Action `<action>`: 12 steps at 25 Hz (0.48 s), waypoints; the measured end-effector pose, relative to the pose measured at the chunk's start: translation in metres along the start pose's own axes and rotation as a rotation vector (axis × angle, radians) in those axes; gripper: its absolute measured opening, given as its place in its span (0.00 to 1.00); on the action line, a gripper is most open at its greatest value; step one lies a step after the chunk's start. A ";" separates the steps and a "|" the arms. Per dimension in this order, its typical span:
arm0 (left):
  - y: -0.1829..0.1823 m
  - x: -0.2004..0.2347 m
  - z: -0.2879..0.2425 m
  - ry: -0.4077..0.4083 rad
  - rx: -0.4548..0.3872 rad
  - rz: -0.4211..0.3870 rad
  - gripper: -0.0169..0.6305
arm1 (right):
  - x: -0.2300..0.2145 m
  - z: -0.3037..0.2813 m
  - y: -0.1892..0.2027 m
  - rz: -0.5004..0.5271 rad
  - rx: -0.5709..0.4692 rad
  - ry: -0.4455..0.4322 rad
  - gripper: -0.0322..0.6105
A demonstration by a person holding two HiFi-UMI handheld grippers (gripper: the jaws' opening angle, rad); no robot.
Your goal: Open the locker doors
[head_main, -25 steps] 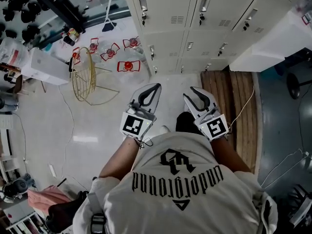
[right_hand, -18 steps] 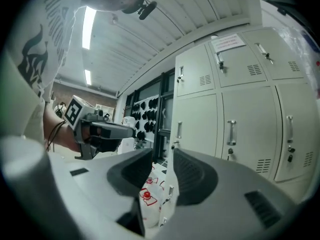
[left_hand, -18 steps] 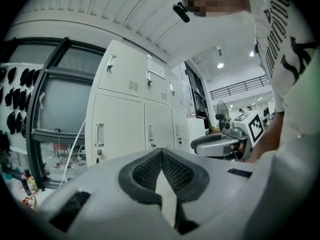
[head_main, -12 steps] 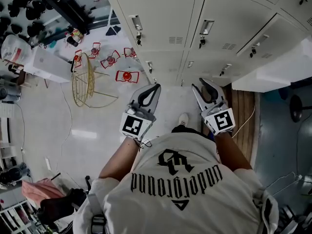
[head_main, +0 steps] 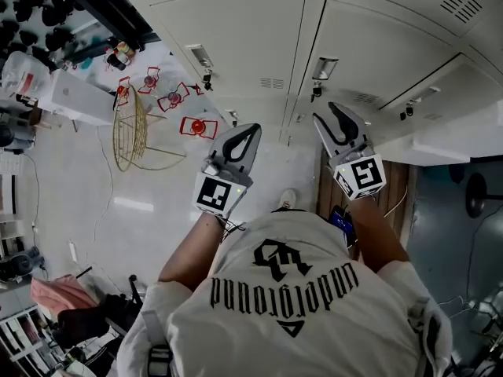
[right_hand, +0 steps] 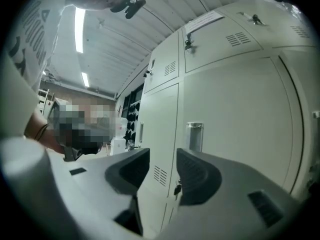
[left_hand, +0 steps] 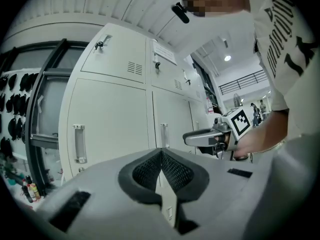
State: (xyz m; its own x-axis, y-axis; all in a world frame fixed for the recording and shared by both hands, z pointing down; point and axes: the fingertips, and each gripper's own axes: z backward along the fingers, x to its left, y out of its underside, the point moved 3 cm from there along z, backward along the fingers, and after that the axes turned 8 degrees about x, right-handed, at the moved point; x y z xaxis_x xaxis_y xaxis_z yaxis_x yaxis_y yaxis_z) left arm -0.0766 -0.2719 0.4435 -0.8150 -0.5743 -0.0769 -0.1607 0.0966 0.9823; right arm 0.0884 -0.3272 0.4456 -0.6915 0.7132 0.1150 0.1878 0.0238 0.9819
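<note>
Left gripper [head_main: 250, 129]: jaws pressed together, nothing held. Right gripper [head_main: 333, 110]: jaws apart, just been opening, nothing between them. Both point level at the lockers [head_main: 236, 45] close ahead, doors shut. A door handle [right_hand: 194, 136] sits beyond the right jaws, untouched.

Lab or workshop storeroom: wall of grey metal lockers [head_main: 236, 45], black frame rack [head_main: 106, 6], cluttered floor [head_main: 157, 210].
</note>
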 end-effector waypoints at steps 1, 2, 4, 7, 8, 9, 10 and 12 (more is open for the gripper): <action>-0.001 0.002 -0.007 -0.006 0.002 -0.005 0.04 | -0.007 -0.007 0.000 -0.006 0.003 -0.007 0.33; -0.003 0.005 -0.014 -0.011 0.003 -0.011 0.04 | -0.012 -0.013 0.000 -0.012 0.006 -0.016 0.34; -0.007 0.010 -0.025 -0.022 0.004 -0.017 0.04 | -0.021 -0.026 -0.001 -0.011 0.008 -0.034 0.35; -0.011 0.015 -0.038 -0.039 0.002 -0.019 0.04 | -0.030 -0.043 -0.003 -0.011 0.007 -0.056 0.37; -0.011 0.016 -0.041 -0.044 0.003 -0.017 0.04 | -0.032 -0.048 -0.004 -0.015 0.008 -0.060 0.38; -0.011 0.017 -0.044 -0.047 0.005 -0.016 0.04 | -0.034 -0.053 -0.004 -0.021 0.010 -0.063 0.39; -0.011 0.018 -0.046 -0.050 0.007 -0.015 0.04 | -0.036 -0.058 -0.004 -0.026 0.012 -0.065 0.39; -0.010 0.020 -0.051 -0.057 0.013 -0.010 0.04 | -0.039 -0.066 -0.005 -0.034 0.012 -0.071 0.41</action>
State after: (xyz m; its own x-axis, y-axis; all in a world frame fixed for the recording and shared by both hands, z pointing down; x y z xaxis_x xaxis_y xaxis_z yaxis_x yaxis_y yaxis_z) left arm -0.0631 -0.3257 0.4409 -0.8435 -0.5284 -0.0965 -0.1757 0.1016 0.9792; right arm 0.0686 -0.4017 0.4465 -0.6461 0.7600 0.0705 0.1742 0.0569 0.9831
